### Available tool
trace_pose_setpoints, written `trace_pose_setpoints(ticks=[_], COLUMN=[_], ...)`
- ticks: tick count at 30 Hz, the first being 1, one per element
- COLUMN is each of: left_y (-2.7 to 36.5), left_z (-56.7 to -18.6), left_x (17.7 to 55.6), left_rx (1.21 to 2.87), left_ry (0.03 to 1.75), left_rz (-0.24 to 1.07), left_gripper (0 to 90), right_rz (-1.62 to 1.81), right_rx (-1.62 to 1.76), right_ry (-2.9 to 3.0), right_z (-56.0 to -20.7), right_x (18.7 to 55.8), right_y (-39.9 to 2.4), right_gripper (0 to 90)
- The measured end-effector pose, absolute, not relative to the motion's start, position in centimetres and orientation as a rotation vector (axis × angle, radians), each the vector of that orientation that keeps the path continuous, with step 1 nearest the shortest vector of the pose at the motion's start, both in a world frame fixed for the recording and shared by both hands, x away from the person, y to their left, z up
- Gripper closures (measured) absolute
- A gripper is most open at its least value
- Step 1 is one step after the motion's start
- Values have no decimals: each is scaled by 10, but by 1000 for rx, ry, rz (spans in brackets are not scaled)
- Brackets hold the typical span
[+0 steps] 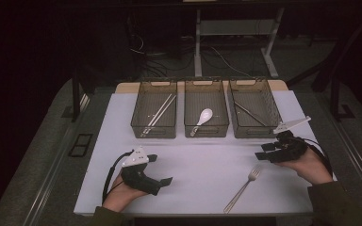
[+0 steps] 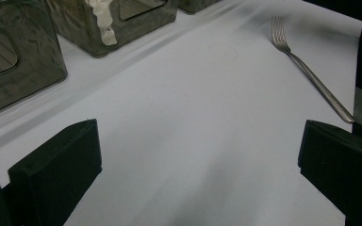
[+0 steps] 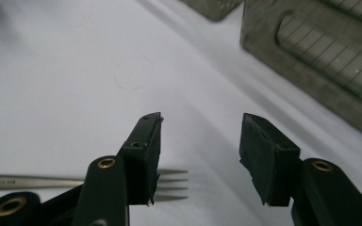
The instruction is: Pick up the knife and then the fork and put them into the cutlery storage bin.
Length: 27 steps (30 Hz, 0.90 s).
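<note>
The right gripper point(image 1: 264, 154) is seen at the right of the high view, its jaws parted and nothing between them; in the right gripper view they stand just above the tines of the fork point(image 3: 122, 181), which are partly hidden behind one jaw. No touch between the jaws and the fork can be made out. In the high view the fork point(image 1: 243, 188) lies on the white table point(image 1: 198, 169), lower right of centre, tines toward the gripper and handle slanting to the bottom edge. The left gripper point(image 1: 162, 183) is held at the lower left, jaws wide and empty. Three bins point(image 1: 206, 132) are lined up across the middle of the frame: chopsticks point(image 1: 159, 114) in the left one, a spoon point(image 1: 202, 118) in the middle one, thin sticks in the right one.
</note>
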<state>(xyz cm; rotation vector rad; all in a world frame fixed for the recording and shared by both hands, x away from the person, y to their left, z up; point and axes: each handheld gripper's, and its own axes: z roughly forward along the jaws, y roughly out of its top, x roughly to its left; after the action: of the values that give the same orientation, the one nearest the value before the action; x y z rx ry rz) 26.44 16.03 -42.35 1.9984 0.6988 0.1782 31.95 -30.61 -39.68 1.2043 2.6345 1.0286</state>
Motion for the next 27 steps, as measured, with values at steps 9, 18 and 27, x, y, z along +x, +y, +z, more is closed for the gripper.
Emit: trace_pose_setpoints(ticks=[9,18,27], left_y=[160,160,159], left_z=[-423,-424,-424], left_x=[264,264,264], left_rx=[2001,2003,2004], left_ry=[694,691,690], left_rz=[178,176,175], left_gripper=[0,0,0], right_rz=[987,973,1011], right_rx=[1207,1231,1242], right_ry=[2744,2801,2833], right_z=[-421,-432,-434], right_x=[314,316,319], right_y=[-304,-304,-308], right_gripper=[526,615,742])
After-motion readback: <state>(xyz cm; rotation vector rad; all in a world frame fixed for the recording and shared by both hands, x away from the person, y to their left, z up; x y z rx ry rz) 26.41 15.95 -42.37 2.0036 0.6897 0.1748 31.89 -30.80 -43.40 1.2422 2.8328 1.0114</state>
